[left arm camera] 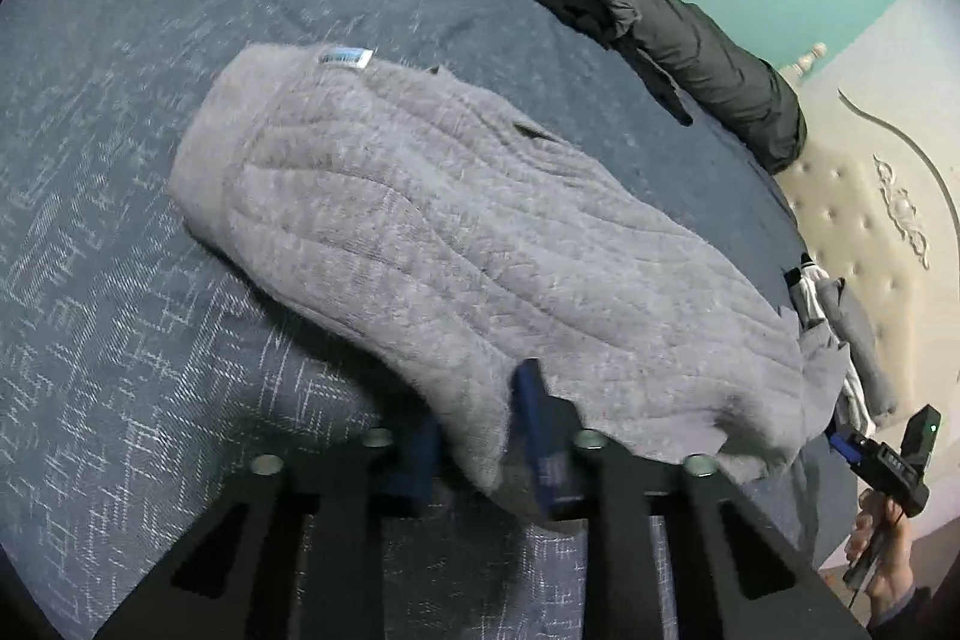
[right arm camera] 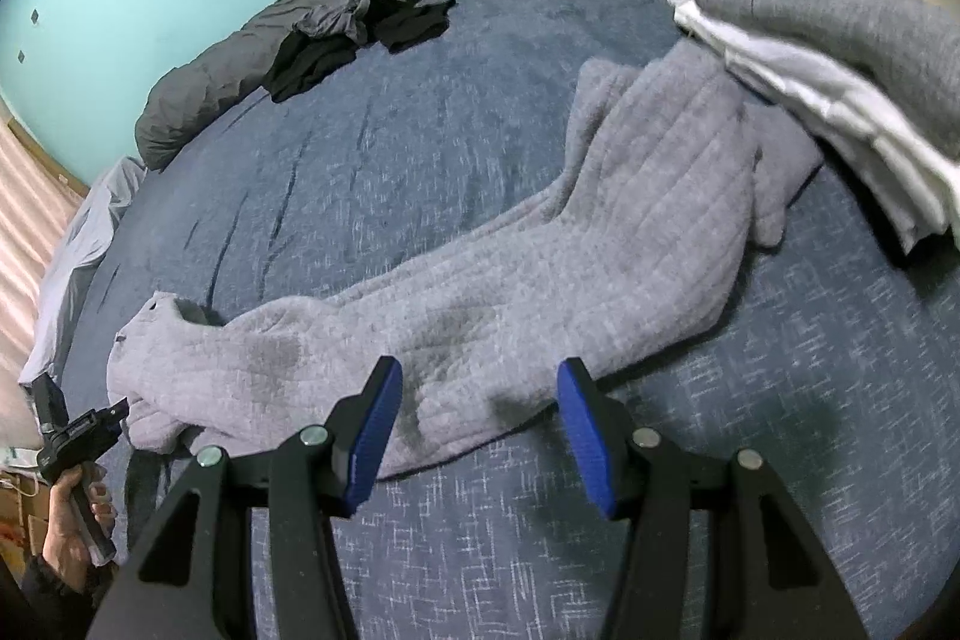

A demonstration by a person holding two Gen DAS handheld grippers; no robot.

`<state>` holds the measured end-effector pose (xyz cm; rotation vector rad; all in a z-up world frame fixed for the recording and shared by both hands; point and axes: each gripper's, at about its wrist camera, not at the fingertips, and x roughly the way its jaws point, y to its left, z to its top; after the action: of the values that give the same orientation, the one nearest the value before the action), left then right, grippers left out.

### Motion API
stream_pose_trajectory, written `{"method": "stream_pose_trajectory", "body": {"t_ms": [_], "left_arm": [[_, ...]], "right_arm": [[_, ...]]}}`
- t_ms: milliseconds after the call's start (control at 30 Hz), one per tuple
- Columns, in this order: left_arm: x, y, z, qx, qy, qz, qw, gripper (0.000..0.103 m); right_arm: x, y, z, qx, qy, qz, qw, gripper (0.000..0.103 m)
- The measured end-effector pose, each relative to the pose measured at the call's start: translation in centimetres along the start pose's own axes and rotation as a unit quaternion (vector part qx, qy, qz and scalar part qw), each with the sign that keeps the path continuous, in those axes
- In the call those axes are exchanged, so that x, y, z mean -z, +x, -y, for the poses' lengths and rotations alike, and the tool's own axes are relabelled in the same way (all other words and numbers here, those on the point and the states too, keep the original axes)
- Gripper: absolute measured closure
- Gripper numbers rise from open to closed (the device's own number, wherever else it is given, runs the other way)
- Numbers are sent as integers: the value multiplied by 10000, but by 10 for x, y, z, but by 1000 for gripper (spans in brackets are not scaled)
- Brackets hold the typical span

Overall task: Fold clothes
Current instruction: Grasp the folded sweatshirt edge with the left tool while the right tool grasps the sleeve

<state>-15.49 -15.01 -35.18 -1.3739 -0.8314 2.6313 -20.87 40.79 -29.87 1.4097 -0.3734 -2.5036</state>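
Grey knit garment (right arm camera: 510,280) lies long and narrow on the bed (right arm camera: 780,460).
Left hand-held gripper (left arm camera: 480,436) pinches its edge; right hand-held gripper (right arm camera: 474,430) gapes; stack (right arm camera: 840,58) (apparently folded) sits beside; further folds seem left.

Both grippers share one build — black angular arms with cut-out slots, round silver screws at the joints, and blue ribbed pads on the fingers. The left gripper (left arm camera: 480,436) and right gripper (right arm camera: 477,430) match in this. Each hand (right arm camera: 75,514) wears a dark sleeve — the handle bears a small green light.
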Motion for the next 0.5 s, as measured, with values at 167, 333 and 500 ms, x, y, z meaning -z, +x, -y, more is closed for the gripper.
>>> {"method": "stream_pose_trajectory", "body": {"t_ms": [167, 333, 500], "left_arm": [[-9, -13, 4, 39, 182, 34, 9998, 90], [-15, -23, 5, 87, 230, 39, 9997, 91], [-14, -40, 2, 112, 257, 75, 9996, 92]], "right_arm": [[8, 14, 0, -117, -11, -310, 9995, 42], [12, 36, 1, -214, 178, -632, 9976, 39], [9, 53, 10, -220, 430, -739, 9961, 46]]}}
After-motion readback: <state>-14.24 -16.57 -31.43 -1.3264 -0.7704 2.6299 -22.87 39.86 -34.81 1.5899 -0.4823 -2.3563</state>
